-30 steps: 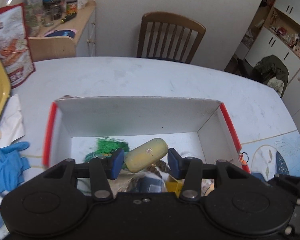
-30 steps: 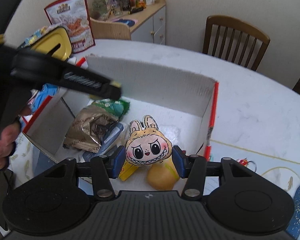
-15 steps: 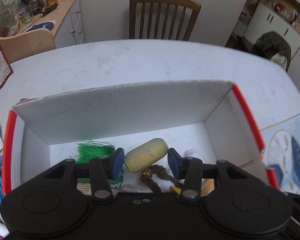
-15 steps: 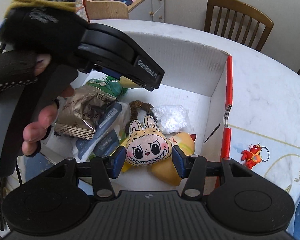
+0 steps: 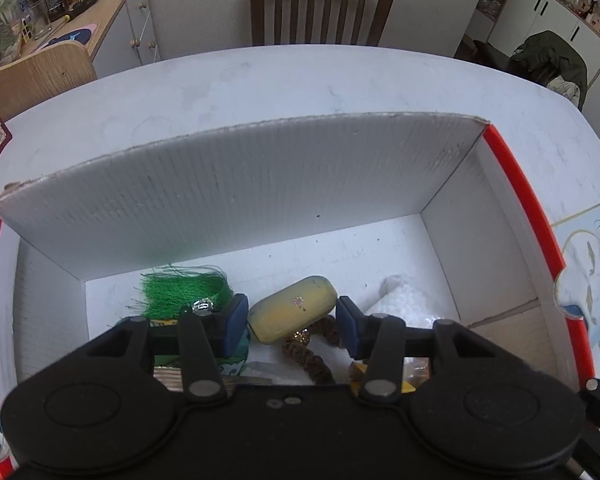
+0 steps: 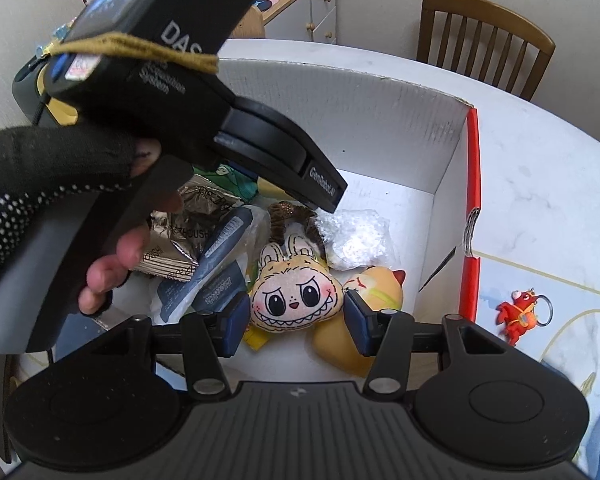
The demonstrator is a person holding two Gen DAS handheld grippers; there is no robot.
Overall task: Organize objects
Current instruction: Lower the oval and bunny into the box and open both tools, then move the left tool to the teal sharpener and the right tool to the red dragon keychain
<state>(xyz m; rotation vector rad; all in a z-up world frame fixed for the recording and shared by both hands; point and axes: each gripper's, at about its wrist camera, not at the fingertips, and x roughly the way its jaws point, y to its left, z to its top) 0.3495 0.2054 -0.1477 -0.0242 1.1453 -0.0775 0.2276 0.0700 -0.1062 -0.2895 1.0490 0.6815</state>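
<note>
My left gripper [image 5: 288, 322] is shut on a yellow oblong case [image 5: 292, 314] and holds it low inside the white cardboard box with red edges [image 5: 240, 188]. My right gripper [image 6: 296, 318] is shut on a yellow plush monster face [image 6: 296, 300] inside the same box [image 6: 420, 120]. The left gripper's black body and the gloved hand [image 6: 60, 184] fill the upper left of the right wrist view. In the box lie a green tassel [image 5: 180, 292], a brown scrunchie [image 5: 312, 348], a white plastic bag [image 6: 352, 236], snack packets [image 6: 180, 236] and a yellow plush [image 6: 364, 312].
The box stands on a white round table [image 5: 300, 88]. A red crab keychain [image 6: 518, 314] lies on a blue-patterned mat right of the box. A wooden chair [image 5: 324, 0] stands behind the table. A sideboard with jars [image 5: 60, 4] is at the far left.
Both grippers have moved forward and down into the box with their objects still held. The left gripper now reaches across the right wrist view.
</note>
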